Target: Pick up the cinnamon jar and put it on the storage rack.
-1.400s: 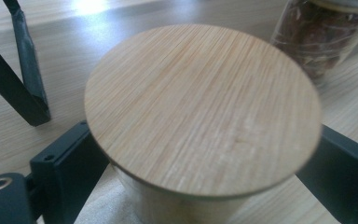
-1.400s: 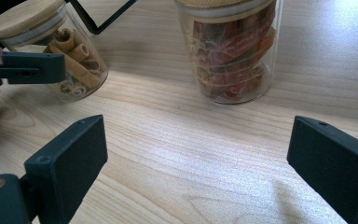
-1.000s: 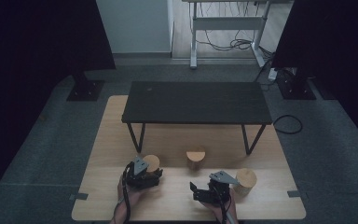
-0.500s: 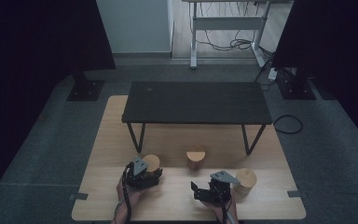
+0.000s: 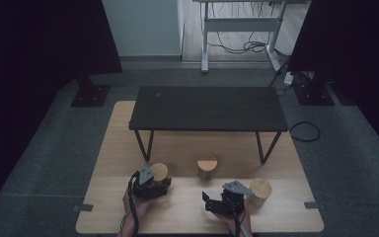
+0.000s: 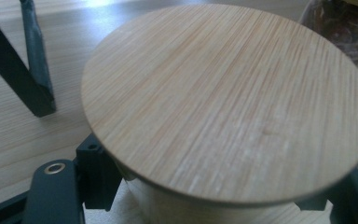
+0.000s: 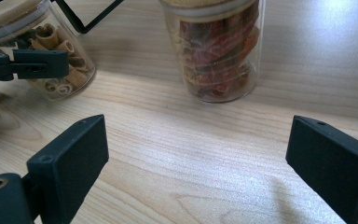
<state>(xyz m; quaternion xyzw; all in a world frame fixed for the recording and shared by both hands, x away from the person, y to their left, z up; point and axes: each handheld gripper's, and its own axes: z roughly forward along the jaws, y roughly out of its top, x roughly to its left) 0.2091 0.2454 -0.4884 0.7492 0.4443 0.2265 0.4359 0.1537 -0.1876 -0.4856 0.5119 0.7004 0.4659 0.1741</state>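
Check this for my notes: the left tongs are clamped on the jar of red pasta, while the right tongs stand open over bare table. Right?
Not quite. The left tongs are clamped on the jar of pale tube pasta, as the right gripper view shows; the red pasta jar stands free. The right tongs do stand open over bare table.

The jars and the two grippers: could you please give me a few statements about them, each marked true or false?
1. The left gripper is shut on the left jar. True.
2. The right gripper holds a jar. False: its jaws stand open over bare table.
3. Three jars have wooden lids. True: also the middle jar and the right jar.
4. The middle jar stands on the black bench. False: it stands on the table.
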